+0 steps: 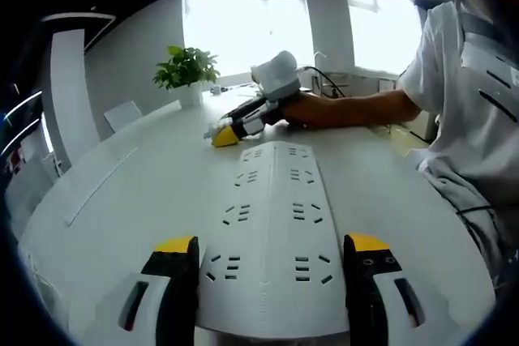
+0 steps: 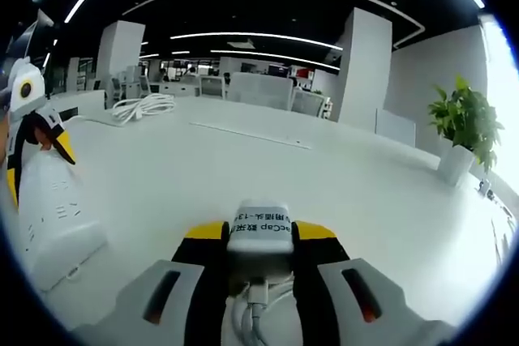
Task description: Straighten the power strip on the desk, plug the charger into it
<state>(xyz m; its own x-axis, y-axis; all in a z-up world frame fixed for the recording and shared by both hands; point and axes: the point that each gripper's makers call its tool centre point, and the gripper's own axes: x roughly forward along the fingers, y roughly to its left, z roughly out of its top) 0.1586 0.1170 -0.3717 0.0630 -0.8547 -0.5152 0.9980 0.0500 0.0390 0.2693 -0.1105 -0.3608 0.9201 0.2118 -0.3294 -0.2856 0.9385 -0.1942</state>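
Left gripper [image 1: 269, 255]: jaws wide, straddling the near end of the white power strip [image 1: 272, 224], which lies flat on the white desk [image 1: 122, 192] and runs toward 12 o'clock; contact with the casing cannot be told. Strip looks squared up, so straightening seems about done. Right gripper [image 2: 258, 232]: jaws closed on the white charger [image 2: 259, 237], cable trailing toward 6 o'clock; strip at 9 o'clock in its view. Potted plant [image 2: 466, 131] at 3 o'clock. Next move, by judgement: carry the charger over a socket, prongs aligned, press in while the left steadies the strip
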